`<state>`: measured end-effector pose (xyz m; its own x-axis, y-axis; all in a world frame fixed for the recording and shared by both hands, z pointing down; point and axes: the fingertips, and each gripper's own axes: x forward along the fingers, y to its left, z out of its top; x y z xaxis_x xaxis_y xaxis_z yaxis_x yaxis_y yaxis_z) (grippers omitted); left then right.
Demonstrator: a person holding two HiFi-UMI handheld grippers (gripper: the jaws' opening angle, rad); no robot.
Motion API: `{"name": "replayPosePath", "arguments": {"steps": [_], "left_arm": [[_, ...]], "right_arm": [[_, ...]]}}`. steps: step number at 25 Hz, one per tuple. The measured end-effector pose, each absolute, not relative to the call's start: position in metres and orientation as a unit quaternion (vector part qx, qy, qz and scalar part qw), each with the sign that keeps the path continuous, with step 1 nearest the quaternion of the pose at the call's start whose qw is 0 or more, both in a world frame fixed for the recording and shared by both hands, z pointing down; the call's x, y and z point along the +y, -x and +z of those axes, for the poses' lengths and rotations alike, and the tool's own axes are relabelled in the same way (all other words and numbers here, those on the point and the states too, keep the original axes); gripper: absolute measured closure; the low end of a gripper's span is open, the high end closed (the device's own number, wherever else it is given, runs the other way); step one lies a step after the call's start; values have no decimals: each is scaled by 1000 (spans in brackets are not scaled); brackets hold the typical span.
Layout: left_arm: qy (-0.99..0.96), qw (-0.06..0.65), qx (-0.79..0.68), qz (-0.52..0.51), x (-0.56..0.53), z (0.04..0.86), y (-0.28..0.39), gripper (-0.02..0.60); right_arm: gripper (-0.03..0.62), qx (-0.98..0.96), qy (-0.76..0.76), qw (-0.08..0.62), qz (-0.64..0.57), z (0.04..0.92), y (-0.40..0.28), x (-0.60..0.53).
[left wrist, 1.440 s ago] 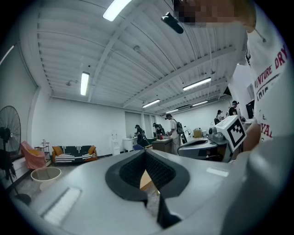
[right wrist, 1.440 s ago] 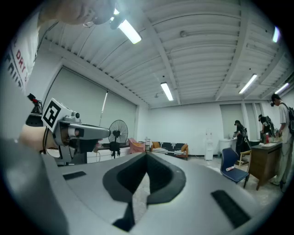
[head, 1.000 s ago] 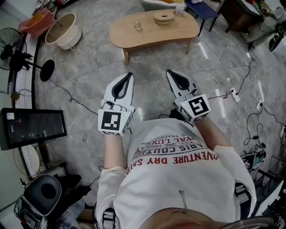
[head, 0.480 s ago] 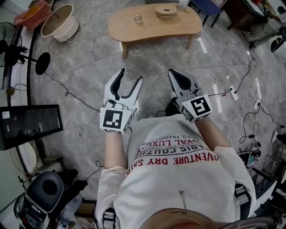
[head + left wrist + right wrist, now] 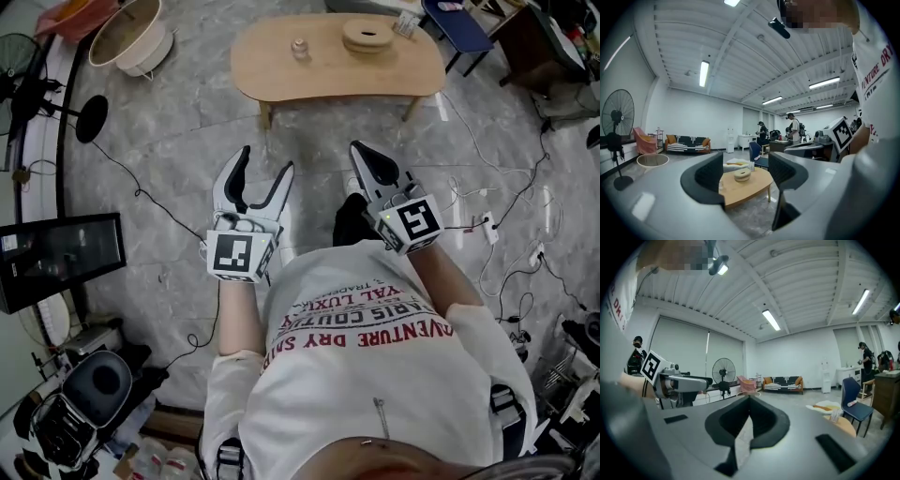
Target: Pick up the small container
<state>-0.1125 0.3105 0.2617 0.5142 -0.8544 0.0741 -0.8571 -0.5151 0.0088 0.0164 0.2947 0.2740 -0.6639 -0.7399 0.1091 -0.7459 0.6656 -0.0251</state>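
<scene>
Task's thing: the small container [image 5: 300,47], a little clear jar as far as it can be made out, stands on the left half of the low wooden counter [image 5: 375,75], apart from a round wooden dish [image 5: 368,36] further right.
Bearing from tools: straight ahead and well apart from both; no contact with either. It lies slightly right of the left tool's line and left of the right tool's line.
Long axis: appears upright; too small to confirm.
Left tool [image 5: 264,169]: jaws apart and opening. Nothing is between them; only the distant counter shows through the gap.
Right tool [image 5: 364,155]: jaws together, holding nothing.
Nearer side: judged about equal in distance. The left tool is better lined up and is the one opening, so it looks the likelier to make the pick.
Next move, judged: carry the tool forward and down to counter height before any closing.
Surface: smooth bean-shaped wooden top, mostly bare.
Floor [image 5: 187,150]: glossy grey marble-pattern tile, crossed by cables [image 5: 141,197] and a power strip [image 5: 489,228]; a trip risk on approach.
Room: large white hall with strip lights, pedestal fan [image 5: 618,115], round basket [image 5: 155,42], sofa [image 5: 688,144], blue chair [image 5: 754,151], people [image 5: 793,125] in the distance.
</scene>
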Motion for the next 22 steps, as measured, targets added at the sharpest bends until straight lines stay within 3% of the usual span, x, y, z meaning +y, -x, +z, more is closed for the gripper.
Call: {"name": "replayPosePath", "arguments": {"steps": [11, 22], "left_arm": [[-835, 50, -543, 68, 109, 285, 43, 258], [-823, 86, -552, 104, -21, 342, 36, 252]], "right_arm": [[599, -937, -337, 61, 61, 286, -77, 79], [599, -941, -312, 102, 81, 332, -83, -58]]}}
